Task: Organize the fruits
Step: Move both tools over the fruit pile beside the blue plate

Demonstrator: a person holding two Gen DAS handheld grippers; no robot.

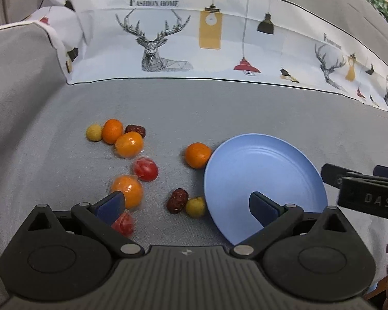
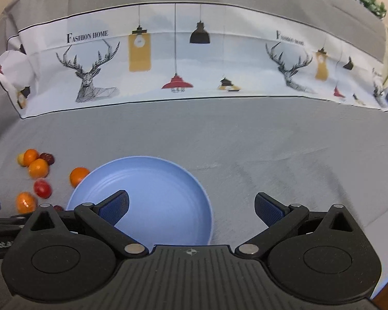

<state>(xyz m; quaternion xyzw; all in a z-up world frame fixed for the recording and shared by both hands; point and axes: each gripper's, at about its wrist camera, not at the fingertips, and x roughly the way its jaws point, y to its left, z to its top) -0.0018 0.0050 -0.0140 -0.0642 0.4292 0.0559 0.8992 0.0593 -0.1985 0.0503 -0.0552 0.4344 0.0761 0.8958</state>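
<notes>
Blue plate (image 1: 266, 170) sits empty at lower right; both the left gripper (image 1: 186, 205) and right gripper (image 2: 191, 206) hang wide open, holding nothing. Those plastic-wrapped oranges (image 1: 128, 190) at lower left look slick, so I reckon one could squirt from the fingers and roll across the grey counter (image 1: 194, 108).

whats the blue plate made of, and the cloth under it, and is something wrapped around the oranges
Plate: looks like matte plastic, one even pale blue with moulded rings and a soft sheen; melamine is possible. Cloth: woven grey fabric, dull, with visible weave and creases. Two oranges seem wrapped in clear film, given its crinkled edges and glints; the orange by the plate looks bare.
</notes>
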